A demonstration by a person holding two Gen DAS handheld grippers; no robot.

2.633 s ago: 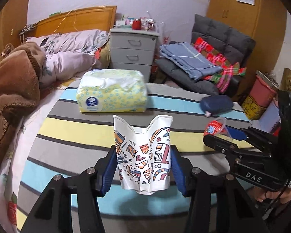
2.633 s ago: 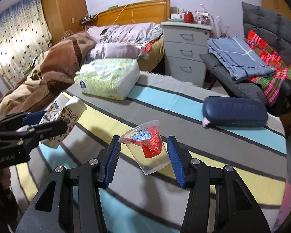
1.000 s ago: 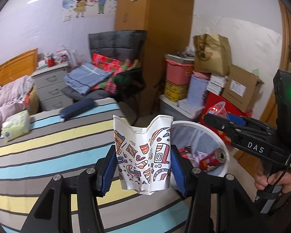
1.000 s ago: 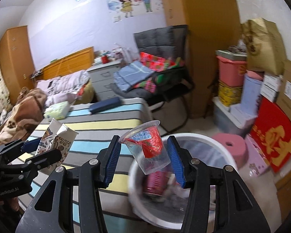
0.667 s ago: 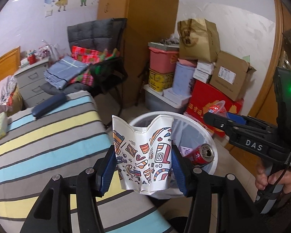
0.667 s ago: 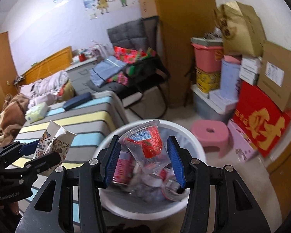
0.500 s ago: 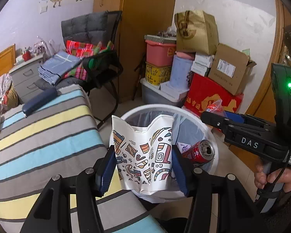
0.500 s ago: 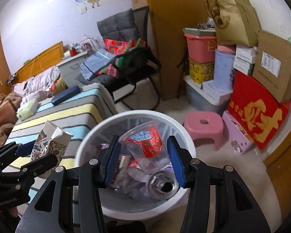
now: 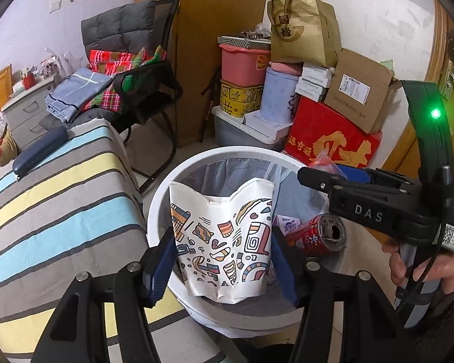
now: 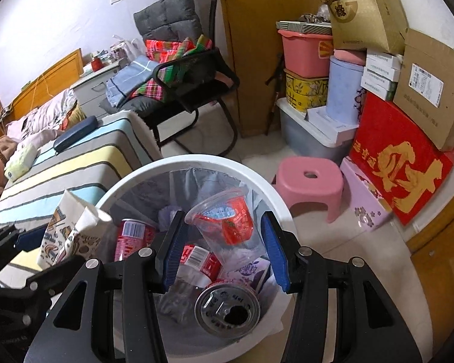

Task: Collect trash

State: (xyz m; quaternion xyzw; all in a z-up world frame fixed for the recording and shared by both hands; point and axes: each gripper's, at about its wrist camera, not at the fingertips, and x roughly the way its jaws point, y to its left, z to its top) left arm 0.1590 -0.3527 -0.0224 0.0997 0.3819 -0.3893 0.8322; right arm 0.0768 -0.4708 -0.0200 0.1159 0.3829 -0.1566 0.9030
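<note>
The patterned paper carton (image 9: 224,236) is being positioned at lower centre of the left view, over the white trash bin (image 9: 196,163). It is judged light and crushable; its flat sides are the preferred contact. The left gripper (image 9: 224,260) is opening, with the carton between its jaws. The clear plastic cup (image 10: 227,224) is being clamped by the right gripper (image 10: 224,248) over the bin.

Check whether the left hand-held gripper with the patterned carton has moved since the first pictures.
Yes. The left hand-held gripper swung from above the striped bed to over the white trash bin; its jaws are opening around the patterned carton.
</note>
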